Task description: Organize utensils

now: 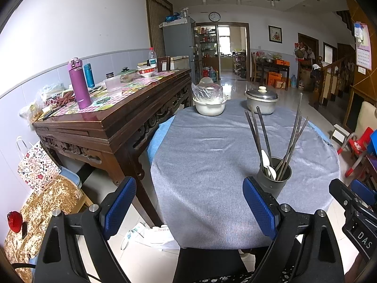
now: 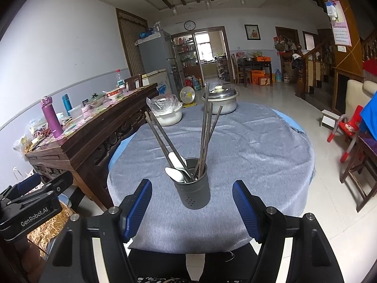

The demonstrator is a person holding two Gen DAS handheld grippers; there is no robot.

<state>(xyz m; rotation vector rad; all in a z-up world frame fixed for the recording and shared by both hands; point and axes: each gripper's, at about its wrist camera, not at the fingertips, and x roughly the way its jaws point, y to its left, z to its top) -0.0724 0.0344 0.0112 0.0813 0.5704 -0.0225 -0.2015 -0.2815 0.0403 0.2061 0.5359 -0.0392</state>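
A dark grey utensil holder (image 2: 193, 187) stands on the round table's grey cloth (image 2: 247, 146), near the front edge. It holds several dark chopsticks (image 2: 205, 127) and white spoons (image 2: 175, 173). The holder also shows in the left wrist view (image 1: 274, 176), right of the left gripper. My left gripper (image 1: 189, 202) is open and empty above the table's front left edge. My right gripper (image 2: 192, 208) is open and empty, just in front of the holder, apart from it.
A white bowl covered with plastic (image 2: 167, 112) and a lidded metal pot (image 2: 221, 100) stand at the table's far side. A dark wooden sideboard (image 1: 113, 115) with bottles and dishes stands to the left. A red chair (image 2: 346, 127) is on the right.
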